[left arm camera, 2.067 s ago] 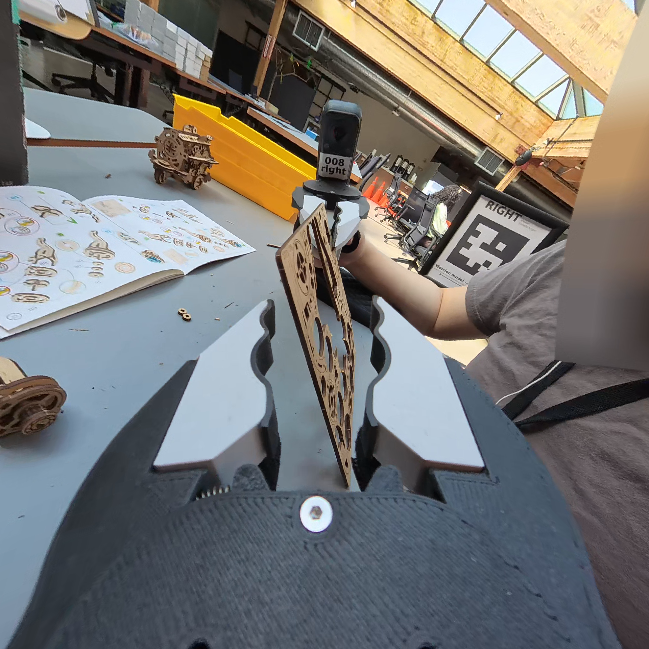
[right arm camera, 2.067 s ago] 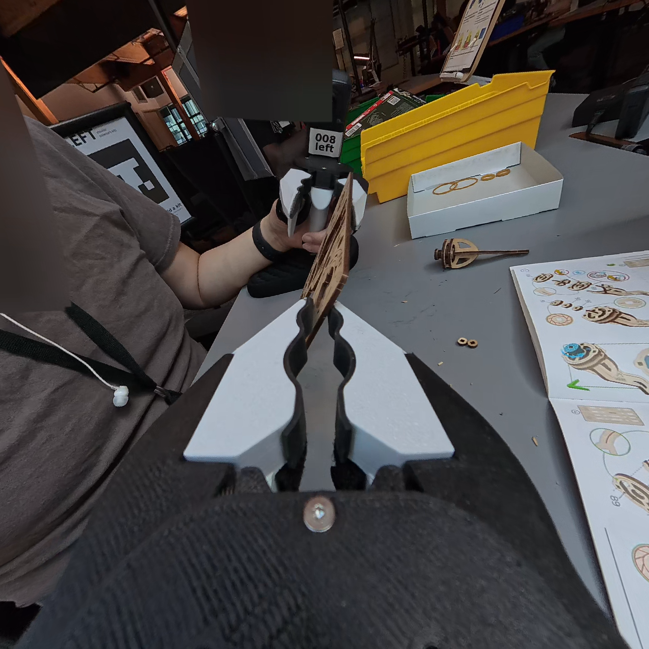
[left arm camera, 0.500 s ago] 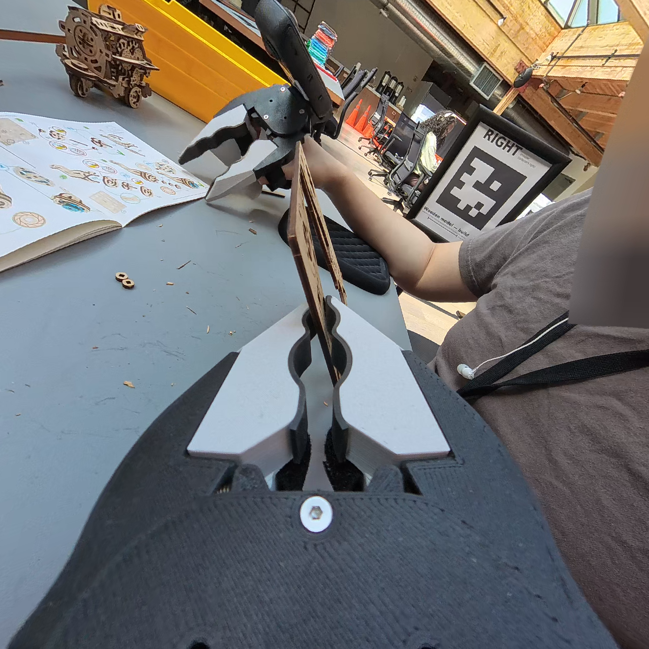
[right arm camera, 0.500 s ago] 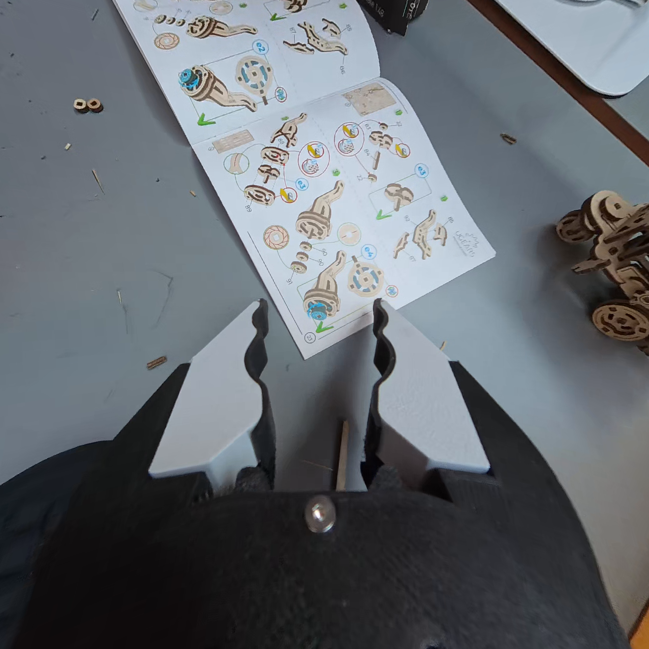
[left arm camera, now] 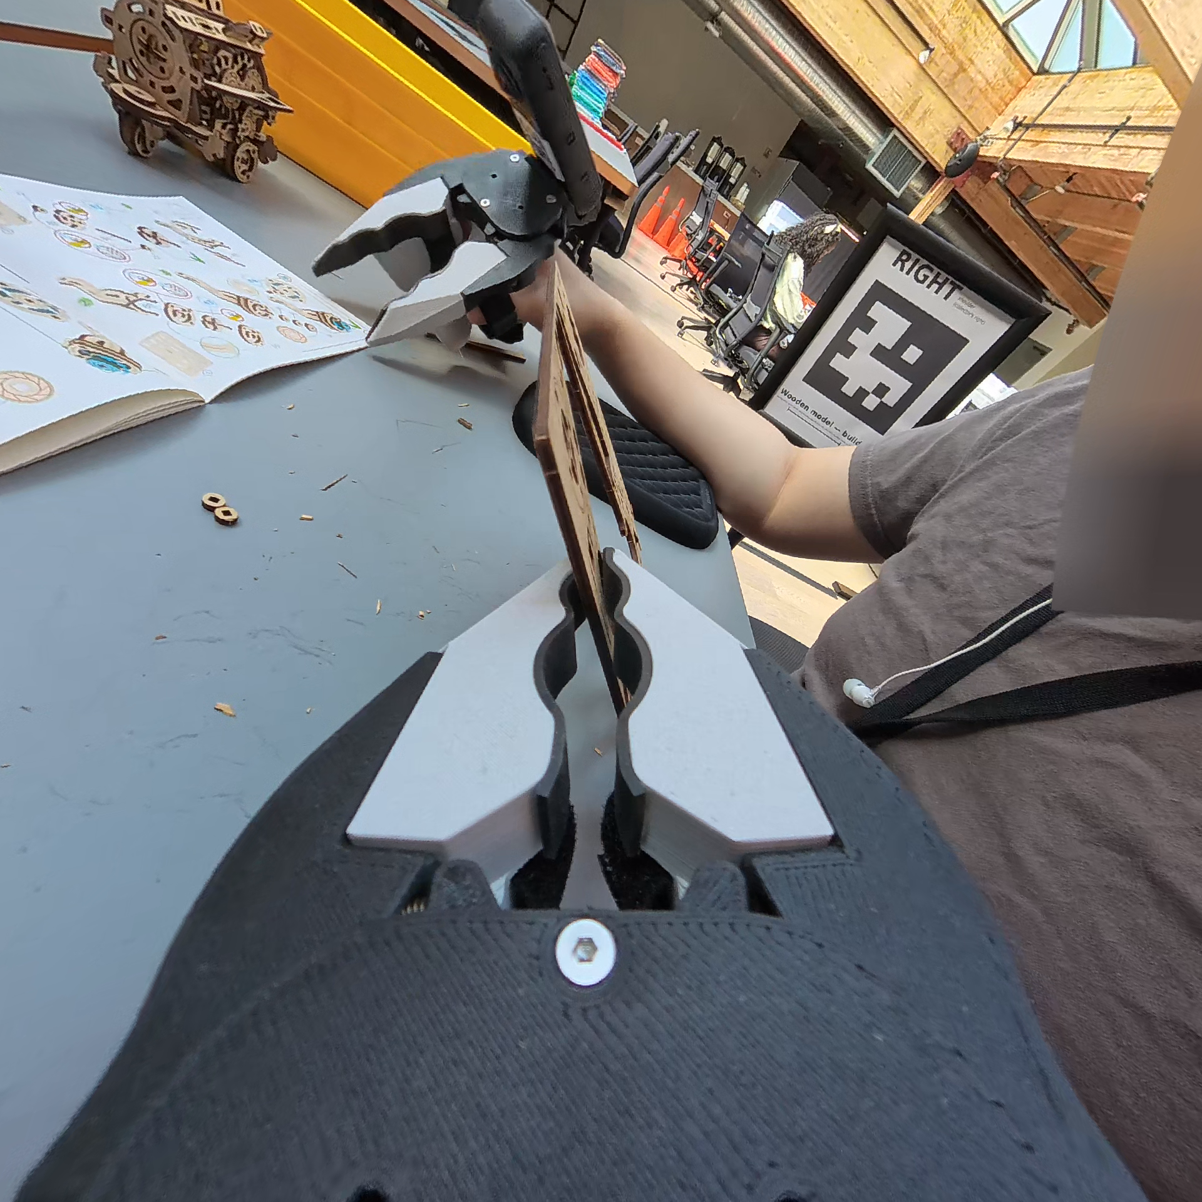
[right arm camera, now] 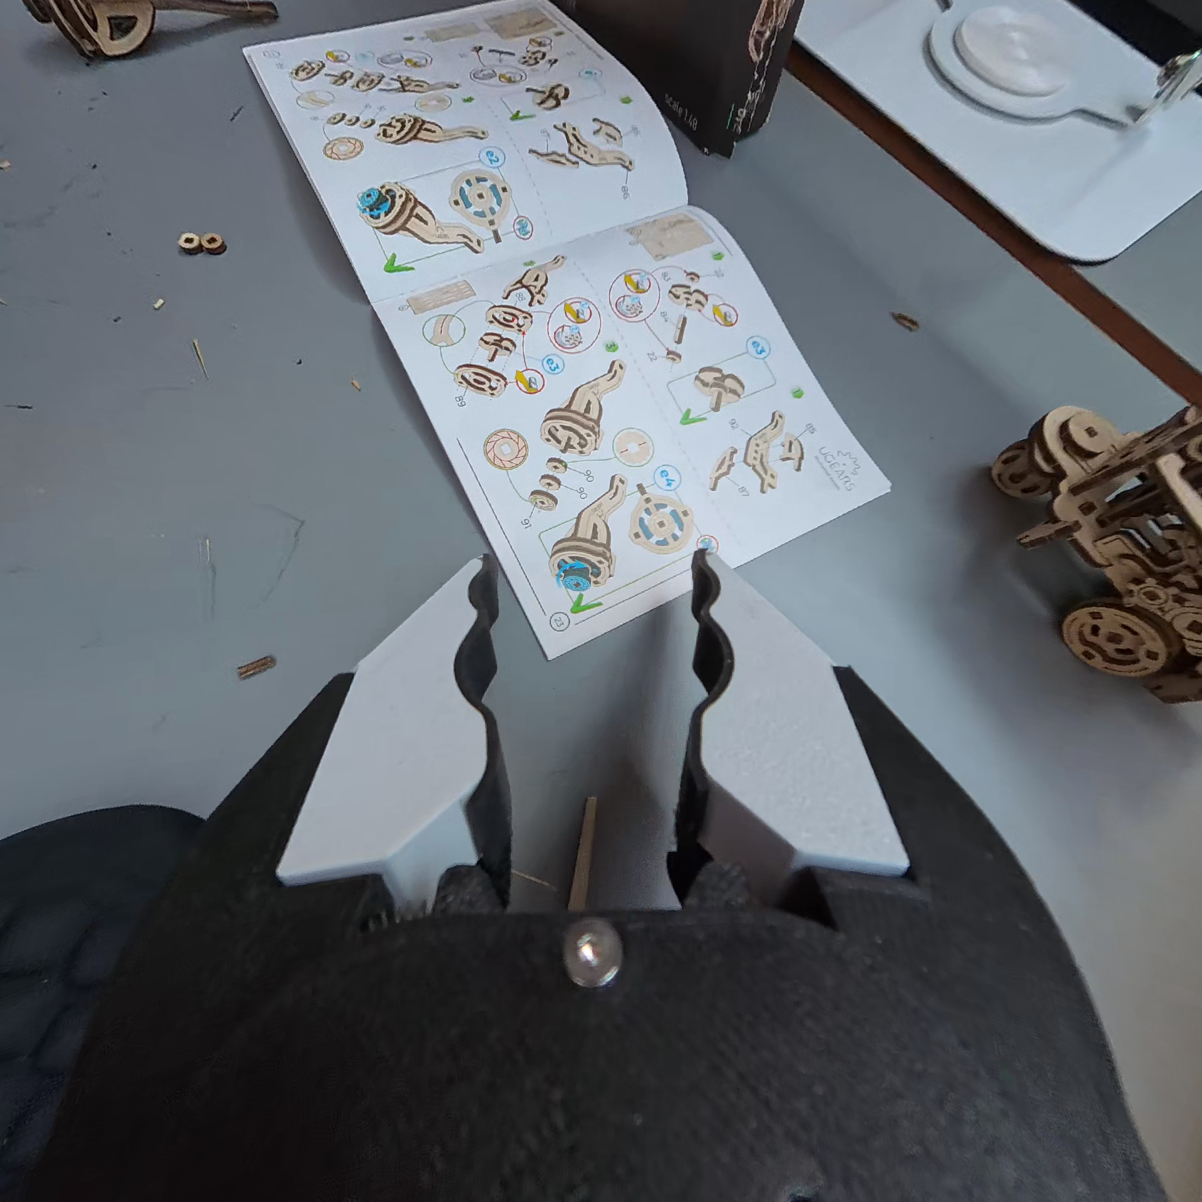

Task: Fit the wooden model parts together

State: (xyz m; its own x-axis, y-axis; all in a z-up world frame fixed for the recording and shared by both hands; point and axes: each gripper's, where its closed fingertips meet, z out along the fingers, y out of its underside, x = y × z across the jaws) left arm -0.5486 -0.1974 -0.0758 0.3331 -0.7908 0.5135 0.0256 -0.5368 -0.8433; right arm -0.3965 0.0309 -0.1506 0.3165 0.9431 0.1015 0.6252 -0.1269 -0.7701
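- Left gripper is clamped on the laser-cut plywood parts sheet; sheet stands on edge, running from the jaws up toward 12 o'clock in the left wrist view.
- Right gripper is wide open and holds nothing. It points down at the grey table, with a thin wooden stick lying on the table between its fingers, near the base at 6 o'clock.
- In the left wrist view, the right gripper sits at 11 o'clock, beyond the sheet and apart from it.
- Instruction booklet lies open at 12 o'clock from the right gripper.
- Part-built wooden vehicle model stands at 3 o'clock; another wooden sub-assembly at 11 o'clock, cut by the frame edge.
- Two small wooden washers lie loose at 10 o'clock.
- Progress, my read: mid-build. Several sub-assemblies are done; the sheet's edge-on view hides how many parts remain in it.
- Left to do: choose the next part, likely the stick or a sheet piece, and fit it.
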